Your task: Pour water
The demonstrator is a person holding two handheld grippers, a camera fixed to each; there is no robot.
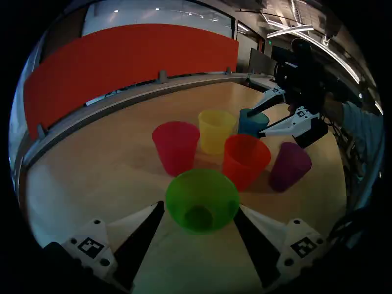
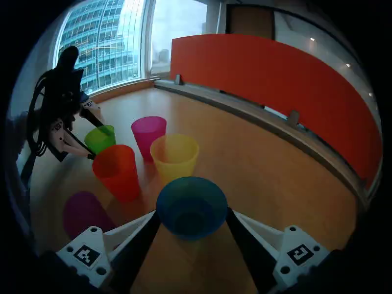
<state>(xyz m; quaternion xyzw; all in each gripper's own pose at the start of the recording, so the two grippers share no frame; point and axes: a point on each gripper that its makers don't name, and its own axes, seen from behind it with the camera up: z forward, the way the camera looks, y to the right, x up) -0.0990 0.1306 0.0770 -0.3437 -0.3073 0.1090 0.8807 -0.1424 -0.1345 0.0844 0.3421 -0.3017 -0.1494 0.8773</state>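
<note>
1. Green translucent plastic cup (image 1: 201,196): clamped at mid-wall between both fingers of left gripper (image 1: 200,209), at one edge of the cluster.
2. Blue translucent plastic cup (image 2: 192,206): clamped likewise by right gripper (image 2: 192,218), at the opposite edge.
3. Handling, as judged: light, thin-walled, smooth, tapered; liable to flex or slip. Grip below rim, moderate force. Water content: cannot tell.
4. Between them, close together: orange plastic cup (image 1: 246,159), yellow plastic cup (image 1: 215,130), pink plastic cup (image 1: 175,147), purple plastic cup (image 1: 289,166). Avoid knocking when tilting.
5. Surface: pale wooden tabletop (image 1: 98,171), flat, smooth.
6. Room: orange partition panel (image 1: 132,59) along the tabletop edge; tall windows (image 2: 103,44).
</note>
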